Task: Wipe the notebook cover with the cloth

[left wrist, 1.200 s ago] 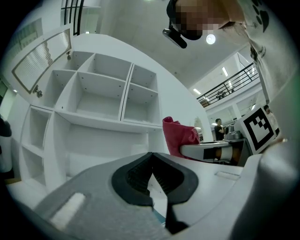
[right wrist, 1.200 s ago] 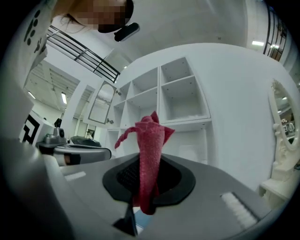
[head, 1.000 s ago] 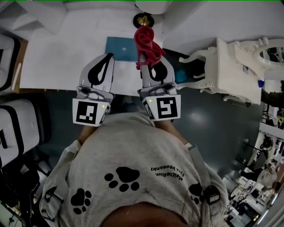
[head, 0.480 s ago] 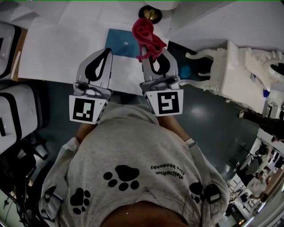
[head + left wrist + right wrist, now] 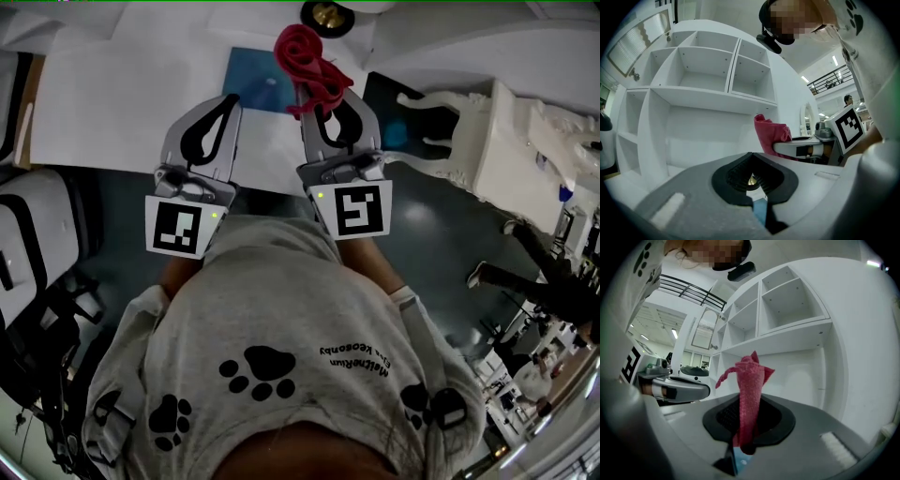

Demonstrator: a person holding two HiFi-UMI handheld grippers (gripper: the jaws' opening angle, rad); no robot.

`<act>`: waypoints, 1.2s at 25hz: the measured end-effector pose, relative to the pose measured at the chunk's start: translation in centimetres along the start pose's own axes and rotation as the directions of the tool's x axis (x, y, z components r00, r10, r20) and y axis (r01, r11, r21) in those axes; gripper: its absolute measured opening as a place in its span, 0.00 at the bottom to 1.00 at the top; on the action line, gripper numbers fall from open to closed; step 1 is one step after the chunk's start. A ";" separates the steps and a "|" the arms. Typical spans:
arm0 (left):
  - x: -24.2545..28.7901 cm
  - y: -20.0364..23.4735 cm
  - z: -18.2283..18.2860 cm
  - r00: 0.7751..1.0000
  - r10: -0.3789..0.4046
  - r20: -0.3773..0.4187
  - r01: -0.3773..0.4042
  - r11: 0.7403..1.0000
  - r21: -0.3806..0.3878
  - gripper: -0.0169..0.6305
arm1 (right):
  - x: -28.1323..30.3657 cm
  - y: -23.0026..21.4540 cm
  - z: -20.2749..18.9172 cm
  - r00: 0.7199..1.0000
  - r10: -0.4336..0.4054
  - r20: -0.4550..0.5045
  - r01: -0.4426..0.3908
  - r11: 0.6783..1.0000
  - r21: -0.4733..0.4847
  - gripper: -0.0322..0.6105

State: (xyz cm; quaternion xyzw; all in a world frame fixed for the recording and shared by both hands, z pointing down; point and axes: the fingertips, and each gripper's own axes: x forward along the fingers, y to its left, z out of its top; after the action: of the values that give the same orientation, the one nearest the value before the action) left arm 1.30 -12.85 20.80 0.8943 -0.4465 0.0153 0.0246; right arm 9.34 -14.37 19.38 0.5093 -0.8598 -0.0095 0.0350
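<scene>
A blue notebook (image 5: 251, 81) lies flat on the white table (image 5: 112, 103). My right gripper (image 5: 323, 101) is shut on a red cloth (image 5: 305, 61), which stands up bunched from the jaws and overlaps the notebook's right edge in the head view. In the right gripper view the red cloth (image 5: 751, 390) rises between the jaws of the right gripper (image 5: 740, 451). My left gripper (image 5: 228, 101) is shut and holds nothing, its tip just left of the notebook's near corner. A sliver of blue shows past the jaws of the left gripper (image 5: 757, 206).
A brass item on a black base (image 5: 326, 14) stands beyond the notebook. A white carved piece of furniture (image 5: 487, 141) stands to the right over dark floor. White open shelving (image 5: 708, 70) rises behind the table. A grey and black case (image 5: 28, 253) is at left.
The head camera has shifted, so the table sits higher in view. Both grippers stay side by side at the notebook's near edge, the right one still holding the cloth.
</scene>
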 end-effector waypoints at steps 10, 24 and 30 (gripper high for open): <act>1.7 2.9 -4.0 0.998 -0.009 -0.059 0.008 1.000 -0.014 0.02 | 3.6 -0.7 -3.1 0.998 0.014 -0.055 -0.015 1.000 -0.018 0.12; 1.1 4.6 -12.6 0.982 -0.001 -0.190 -0.014 0.997 -0.075 0.02 | 7.3 0.5 -9.5 0.981 0.128 -0.143 -0.140 0.987 -0.082 0.12; 0.7 5.4 -16.7 0.968 -0.009 -0.250 -0.018 0.994 -0.108 0.02 | 9.4 2.0 -12.1 0.973 0.159 -0.168 -0.169 0.984 -0.050 0.13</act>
State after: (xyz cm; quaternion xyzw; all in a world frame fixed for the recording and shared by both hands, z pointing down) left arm -2.72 -15.66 37.66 0.8815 -0.4421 0.1037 0.1296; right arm 3.90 -21.43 32.02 0.4341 -0.8924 0.0077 0.1225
